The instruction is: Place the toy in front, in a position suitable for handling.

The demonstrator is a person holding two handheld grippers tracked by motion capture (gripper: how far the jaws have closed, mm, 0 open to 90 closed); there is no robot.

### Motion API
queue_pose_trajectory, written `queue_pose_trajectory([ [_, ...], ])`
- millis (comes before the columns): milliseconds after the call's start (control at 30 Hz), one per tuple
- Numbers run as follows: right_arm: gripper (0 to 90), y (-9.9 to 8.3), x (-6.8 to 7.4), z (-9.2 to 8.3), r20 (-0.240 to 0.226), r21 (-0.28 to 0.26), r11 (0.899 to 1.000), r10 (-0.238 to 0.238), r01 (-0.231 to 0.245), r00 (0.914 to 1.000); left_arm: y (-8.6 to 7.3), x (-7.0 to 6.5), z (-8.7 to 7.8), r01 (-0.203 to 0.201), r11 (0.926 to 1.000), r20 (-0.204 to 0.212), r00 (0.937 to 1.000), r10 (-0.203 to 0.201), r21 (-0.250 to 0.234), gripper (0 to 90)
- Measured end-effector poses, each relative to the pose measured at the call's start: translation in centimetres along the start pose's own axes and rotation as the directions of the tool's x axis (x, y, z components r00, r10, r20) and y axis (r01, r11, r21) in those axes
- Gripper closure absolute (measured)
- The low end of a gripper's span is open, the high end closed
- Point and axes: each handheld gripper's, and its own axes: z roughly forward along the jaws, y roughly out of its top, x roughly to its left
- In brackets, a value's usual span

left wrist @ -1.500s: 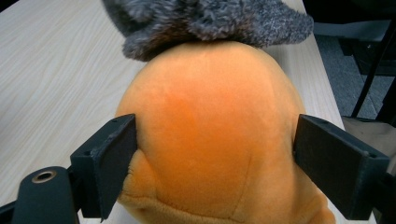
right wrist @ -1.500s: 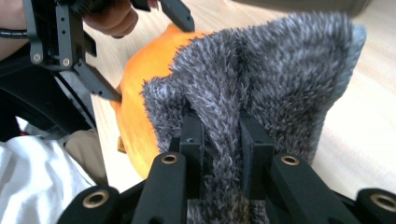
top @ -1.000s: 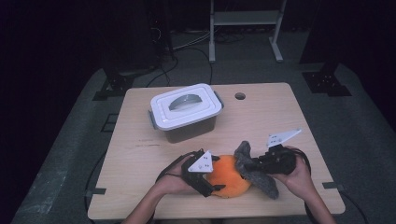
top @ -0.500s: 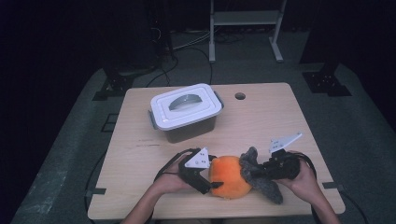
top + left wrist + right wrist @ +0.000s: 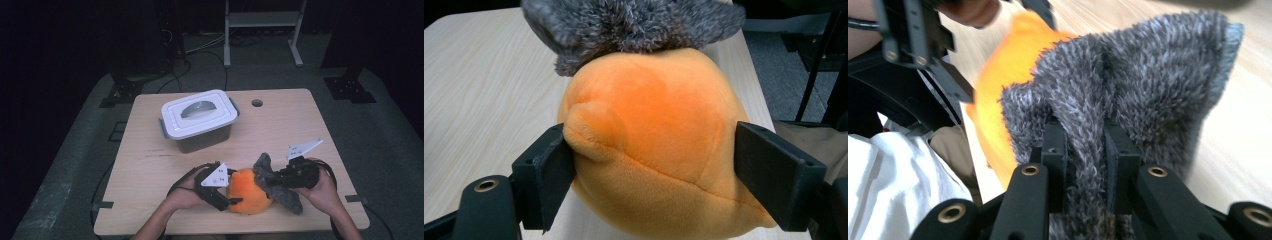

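Observation:
An orange plush ball [image 5: 247,195] [image 5: 654,125] with a grey fuzzy part [image 5: 263,167] [image 5: 634,25] [image 5: 1158,80] lies near the table's front edge. My left gripper [image 5: 232,189] [image 5: 649,170] comes at it from the left. Its jaws have just been closing and now press on both sides of the orange body. My right gripper [image 5: 275,181] [image 5: 1085,145] reaches in from the right and is shut on a fold of the grey fuzzy part. In the right gripper view the orange plush [image 5: 998,90] shows behind the grey fur.
A white-lidded container [image 5: 197,117] stands at the back left of the wooden table [image 5: 300,125]. A round hole [image 5: 257,103] sits near the table's far edge. A metal stand [image 5: 262,20] is on the floor beyond.
The left gripper's jaws sit tighter around the orange plush. Both hands and the toy have stayed nearly in place.

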Motion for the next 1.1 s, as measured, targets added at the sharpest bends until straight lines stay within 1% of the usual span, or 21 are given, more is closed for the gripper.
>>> queue_pose_trajectory([
  [67, 74.8, -0.3, -0.3, -0.5, 0.022, 0.008, 1.0, 0.006, -0.007, 0.9997, 0.2, -0.1, 0.1, -0.013, 0.9999, 0.001, 0.9999, 0.013, 0.001, 19.2],
  [133, 75.1, 0.2, 0.1, -1.0, 0.033, -0.017, 1.0, -0.005, 0.006, 0.9994, 0.4, -0.3, 0.2, -0.025, 0.9997, 0.007, 0.9997, 0.025, -0.007, 19.2],
  [200, 75.4, 1.3, 1.0, -1.4, 0.027, -0.05, 0.998, -0.04, 0.041, 0.9988, 0.8, -0.5, 0.3, -0.04, 0.9992, 0.008, 0.9992, 0.04, -0.004, 19.2],
  [267, 75.4, 2.6, 2.3, -1.1, 0.018, -0.063, 0.994, -0.089, 0.09, 0.9958, 1.0, -0.6, 0.5, -0.048, 0.9988, 0.007, 0.9988, 0.048, -0.01, 19.2],
  [300, 75.4, 3.1, 2.9, -0.7, 0.012, -0.058, 0.992, -0.112, 0.112, 0.9936, 1.1, -0.7, 0.5, -0.053, 0.9986, 0.007, 0.9986, 0.053, -0.011, 19.2],
  [367, 75.4, 3.8, 3.8, 0.2, 0.025, -0.016, 0.988, -0.151, 0.152, 0.9881, 1.2, -0.8, 0.5, -0.058, 0.9983, 0.005, 0.9983, 0.058, -0.006, 19.2],
  [400, 75.4, 3.8, 3.9, 0.6, 0.029, 0.003, 0.988, -0.156, 0.156, 0.9873, 1.1, -0.8, 0.5, -0.058, 0.9983, 0.005, 0.9983, 0.058, -0.003, 19.1],
  [433, 75.5, 3.6, 3.7, 0.8, 0.024, 0.007, 0.989, -0.15, 0.15, 0.9883, 1.0, -0.8, 0.5, -0.057, 0.9984, 0.005, 0.9984, 0.057, -0.002, 19.2],
  [500, 75.6, 3.0, 2.9, 0.8, -0.004, -0.008, 0.994, -0.113, 0.113, 0.9935, 0.9, -0.8, 0.4, -0.047, 0.9989, 0.003, 0.9989, 0.047, -0.007, 19.2],
  [533, 75.6, 2.7, 2.5, 0.6, -0.007, -0.011, 0.995, -0.1, 0.1, 0.9949, 0.9, -0.7, 0.4, -0.048, 0.9988, 0.003, 0.9988, 0.048, -0.006, 19.2],
  [667, 75.6, 1.2, 0.9, -0.3, 0.015, 0.001, 0.999, -0.038, 0.038, 0.9992, 1.0, -0.7, 0.5, -0.042, 0.999, 0.004, 0.9991, 0.042, -0.015, 19.2],
  [700, 75.7, 1.0, 0.7, -0.5, 0.021, 0.001, 0.999, -0.032, 0.032, 0.9993, 1.1, -0.8, 0.6, -0.05, 0.9986, 0.004, 0.9987, 0.05, -0.017, 19.2],
  [733, 75.7, 1.1, 0.8, -0.7, 0.023, -0.003, 1.0, -0.031, 0.031, 0.9993, 1.2, -0.8, 0.7, -0.052, 0.9985, 0.006, 0.9986, 0.053, -0.018, 19.2],
  [767, 75.8, 1.3, 1.1, -0.9, 0.03, -0.007, 0.999, -0.042, 0.042, 0.9987, 1.4, -0.9, 0.7, -0.056, 0.9982, 0.007, 0.9984, 0.056, -0.019, 19.2],
  [867, 75.9, 2.6, 2.6, -1.1, 0.006, -0.038, 0.996, -0.087, 0.087, 0.9962, 1.7, -1.3, 1.0, -0.073, 0.9969, 0.009, 0.9973, 0.073, -0.028, 19.2],
  [933, 75.7, 3.5, 3.6, -0.7, 0.009, -0.036, 0.991, -0.126, 0.127, 0.9919, 1.9, -1.6, 1.1, -0.088, 0.9958, 0.009, 0.9961, 0.088, -0.028, 19.2],
  [967, 75.7, 3.8, 3.9, -0.3, 0.013, -0.026, 0.99, -0.137, 0.137, 0.9905, 2.0, -1.6, 1.1, -0.093, 0.9954, 0.006, 0.9956, 0.093, -0.024, 19.2],
  [1033, 75.8, 3.8, 3.9, 0.3, 0.017, -0.006, 0.99, -0.137, 0.138, 0.9904, 1.9, -1.7, 1.1, -0.091, 0.9956, 0.001, 0.9958, 0.092, -0.019, 19.2],
  [1100, 75.8, 3.4, 3.2, 0.4, -0.006, -0.021, 0.994, -0.11, 0.11, 0.9939, 1.7, -1.5, 1.0, -0.083, 0.9963, -0.001, 0.9966, 0.083, -0.02, 19.2],
])
